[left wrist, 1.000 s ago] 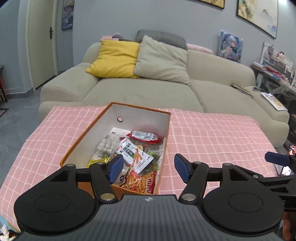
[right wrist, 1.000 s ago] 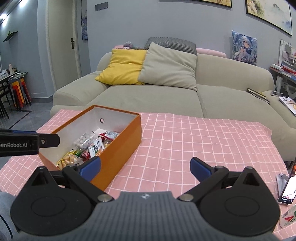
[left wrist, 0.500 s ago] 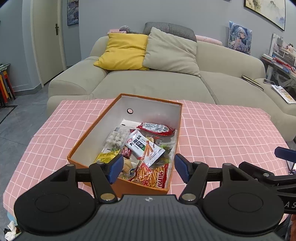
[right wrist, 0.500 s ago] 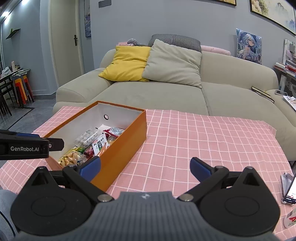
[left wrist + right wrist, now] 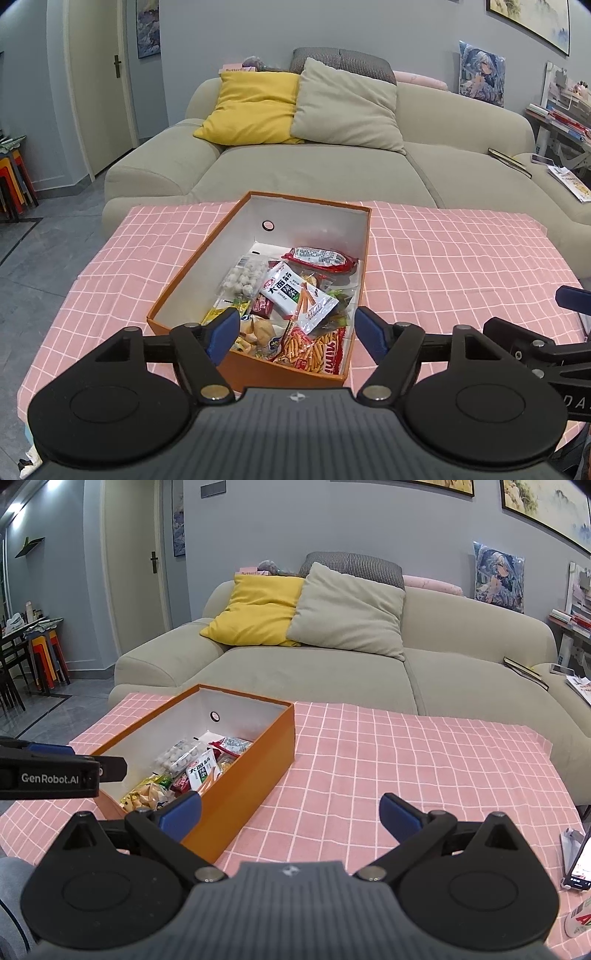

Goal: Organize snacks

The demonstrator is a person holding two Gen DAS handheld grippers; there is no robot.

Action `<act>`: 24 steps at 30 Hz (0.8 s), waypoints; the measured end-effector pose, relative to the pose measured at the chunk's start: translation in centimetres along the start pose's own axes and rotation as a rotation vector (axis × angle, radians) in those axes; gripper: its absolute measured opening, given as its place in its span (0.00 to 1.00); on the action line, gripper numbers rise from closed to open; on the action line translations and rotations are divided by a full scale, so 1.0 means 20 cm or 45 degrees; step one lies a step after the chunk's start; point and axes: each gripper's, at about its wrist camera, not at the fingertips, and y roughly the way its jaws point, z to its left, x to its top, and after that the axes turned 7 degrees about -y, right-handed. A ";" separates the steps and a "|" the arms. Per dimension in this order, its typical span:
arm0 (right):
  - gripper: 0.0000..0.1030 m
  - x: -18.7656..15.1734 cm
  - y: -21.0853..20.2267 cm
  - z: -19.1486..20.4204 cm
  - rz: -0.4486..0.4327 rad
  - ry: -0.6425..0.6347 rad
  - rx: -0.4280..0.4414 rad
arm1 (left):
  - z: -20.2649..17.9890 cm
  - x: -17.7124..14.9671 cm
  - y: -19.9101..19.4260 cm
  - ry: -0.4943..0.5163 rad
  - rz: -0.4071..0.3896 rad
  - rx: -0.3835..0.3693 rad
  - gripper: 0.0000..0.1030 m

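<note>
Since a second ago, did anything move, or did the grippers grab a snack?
Nothing was grabbed. The left hand-held gripper pulled back from the orange box, which now shows in full and farther off. The right hand-held gripper backed off slightly too. Both are open and empty as before. The snacks lie unmoved in the box on the pink checked cloth.

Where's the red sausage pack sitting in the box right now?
In the left wrist view, the red sausage pack lies farthest back in the snack pile, against the orange box's right wall, just beyond the white noodle-stick packet.
</note>
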 end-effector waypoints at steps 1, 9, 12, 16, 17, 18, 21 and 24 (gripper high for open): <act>0.96 0.00 0.00 0.00 0.000 0.000 0.000 | 0.00 0.00 0.00 -0.002 0.001 -0.003 0.84; 0.96 0.00 -0.01 0.00 -0.001 -0.012 0.005 | 0.01 0.00 0.00 -0.010 0.005 -0.012 0.89; 0.96 0.00 -0.01 0.00 -0.002 -0.013 0.005 | 0.01 0.01 0.00 -0.010 0.008 -0.010 0.95; 0.96 0.00 -0.01 0.00 -0.002 -0.013 0.005 | 0.01 0.00 0.00 -0.001 0.012 -0.008 0.99; 0.96 0.00 -0.01 0.00 -0.001 -0.013 0.005 | 0.01 0.00 0.00 0.002 0.014 -0.004 0.99; 0.96 0.00 -0.01 0.00 -0.002 -0.013 0.004 | 0.00 0.00 0.00 0.006 0.014 -0.001 0.99; 0.96 0.00 -0.01 0.00 0.000 -0.013 0.005 | 0.01 0.00 0.00 0.005 0.016 -0.002 0.99; 0.96 0.00 -0.01 0.00 -0.001 -0.012 0.004 | 0.01 0.00 0.00 -0.003 0.016 -0.005 0.99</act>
